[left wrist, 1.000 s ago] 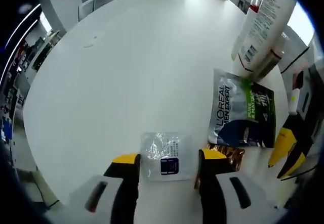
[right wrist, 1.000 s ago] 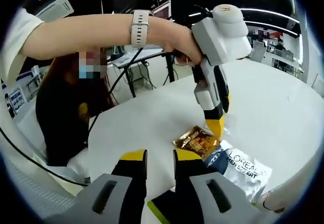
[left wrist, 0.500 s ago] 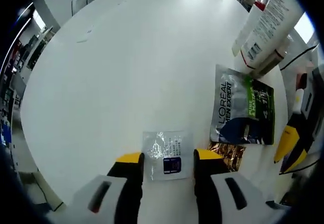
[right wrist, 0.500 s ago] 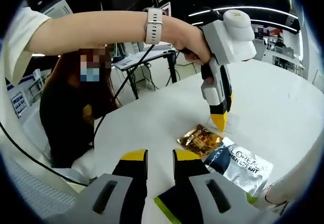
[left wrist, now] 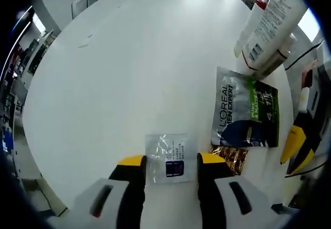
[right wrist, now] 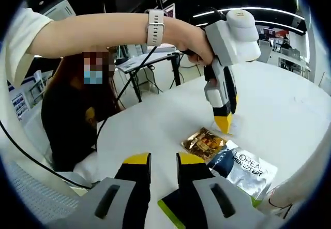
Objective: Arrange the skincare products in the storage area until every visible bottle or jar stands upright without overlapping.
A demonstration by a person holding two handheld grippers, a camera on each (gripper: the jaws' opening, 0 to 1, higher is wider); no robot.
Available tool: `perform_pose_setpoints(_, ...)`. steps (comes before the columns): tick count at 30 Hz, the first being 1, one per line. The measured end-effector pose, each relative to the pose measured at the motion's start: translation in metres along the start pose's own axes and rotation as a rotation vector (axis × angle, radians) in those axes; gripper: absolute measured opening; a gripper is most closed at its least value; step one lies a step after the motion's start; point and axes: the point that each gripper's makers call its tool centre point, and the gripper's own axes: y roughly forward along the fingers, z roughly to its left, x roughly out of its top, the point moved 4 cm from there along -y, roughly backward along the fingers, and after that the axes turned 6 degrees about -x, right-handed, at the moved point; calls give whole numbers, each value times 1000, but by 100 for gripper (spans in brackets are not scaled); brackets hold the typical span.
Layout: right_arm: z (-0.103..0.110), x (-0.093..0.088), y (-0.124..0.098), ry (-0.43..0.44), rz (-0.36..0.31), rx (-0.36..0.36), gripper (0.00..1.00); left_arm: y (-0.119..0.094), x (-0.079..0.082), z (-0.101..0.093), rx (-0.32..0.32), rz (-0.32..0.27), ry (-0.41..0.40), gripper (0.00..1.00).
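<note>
Left gripper view: the left tongs (left wrist: pixel 170 162) are spread wide over the white worktop (left wrist: pixel 129 69), a clear sachet (left wrist: pixel 171 151) lying flat between the jaw tips, ungripped. Beside it lie a gold packet (left wrist: pixel 231 156) and a silver L'Oreal pouch (left wrist: pixel 245 110); white tubes (left wrist: pixel 269 27) stand beyond.

Right gripper view: the right tongs (right wrist: pixel 158 161) hover nearly closed, a narrow gap, nothing held. The left tongs (right wrist: pixel 223 123) point down at the worktop just beyond the gold packet (right wrist: pixel 204 142).
</note>
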Motion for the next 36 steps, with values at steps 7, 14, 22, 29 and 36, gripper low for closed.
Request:
perform_pose_setpoints(7, -3, 2, -2, -4, -4, -16, 20, -9, 0, -10, 13, 7, 28, 39)
perform_pose_setpoints(14, -9, 4, -7, -16, -6, -51, 21, -22, 0, -27, 20, 17, 69, 39)
perform_pose_setpoints(22, -13, 3, -14, -19, -3, -71, 22, -31, -5, -46, 14, 30, 104, 39)
perform_pose_setpoints(29, -15, 4, -21, -25, -3, -83, 22, -27, -12, -71, -10, 29, 124, 39)
perform_pose_setpoints(36, -18, 2, -27, -31, 2, -94, 23, -21, -21, -89, -40, 28, 135, 39)
